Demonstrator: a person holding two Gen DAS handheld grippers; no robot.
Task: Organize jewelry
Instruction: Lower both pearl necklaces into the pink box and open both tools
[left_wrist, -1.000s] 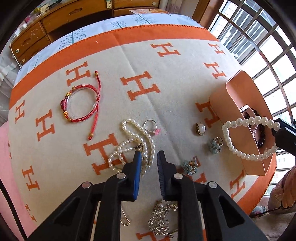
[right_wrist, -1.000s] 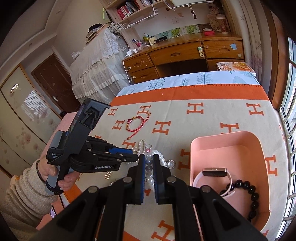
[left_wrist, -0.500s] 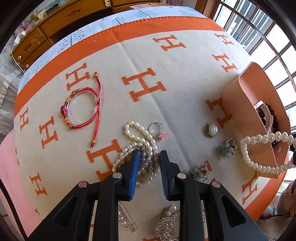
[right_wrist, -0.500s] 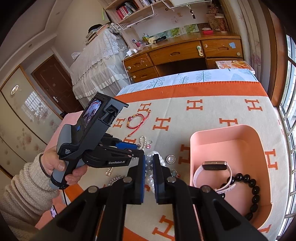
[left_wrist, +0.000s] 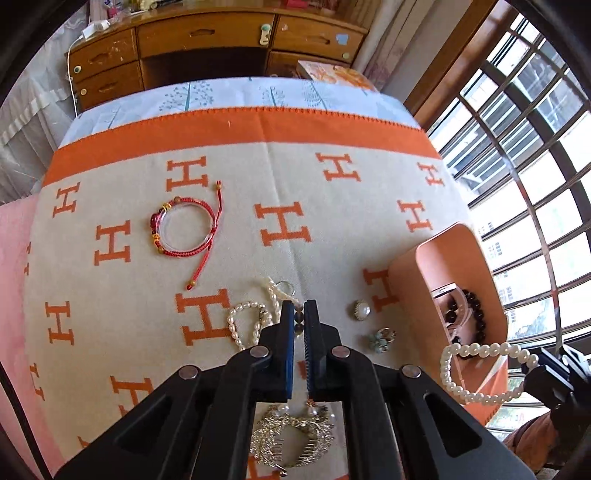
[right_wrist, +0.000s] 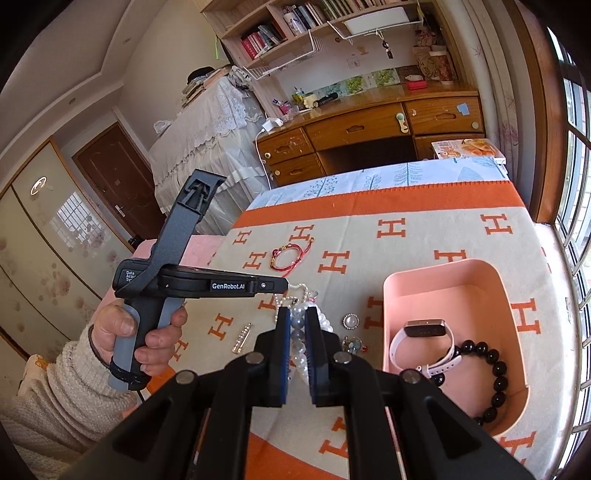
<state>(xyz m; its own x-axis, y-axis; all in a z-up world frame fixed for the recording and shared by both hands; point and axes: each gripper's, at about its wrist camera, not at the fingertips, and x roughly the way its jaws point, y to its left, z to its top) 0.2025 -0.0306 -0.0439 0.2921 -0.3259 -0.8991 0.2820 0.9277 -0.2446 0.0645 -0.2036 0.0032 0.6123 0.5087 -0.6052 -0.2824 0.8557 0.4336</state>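
Observation:
My left gripper (left_wrist: 299, 314) is shut on a strand of small freshwater pearls (left_wrist: 245, 321) lying on the blanket; part of the strand is hidden behind the fingers. My right gripper (right_wrist: 297, 325) is shut on a round white pearl necklace (left_wrist: 484, 373), which hangs beside the front corner of the pink tray (right_wrist: 443, 284). The tray holds a white smartwatch (right_wrist: 424, 328) and a black bead bracelet (right_wrist: 491, 369). In the right wrist view the left gripper (right_wrist: 284, 285) touches down on the small pearls (right_wrist: 299, 291).
On the blanket lie a red cord bracelet (left_wrist: 184, 229), a pearl ring (left_wrist: 362, 309), a teal flower ring (left_wrist: 382, 338), a gold hair comb (left_wrist: 291, 435) and a pin (right_wrist: 242, 338). A wooden desk (left_wrist: 207, 48) stands beyond the table. A window is at right.
My left gripper has lowered onto the small pearl strand and closed on it. The right gripper with the round pearl necklace has shifted slightly toward the tray's front corner.

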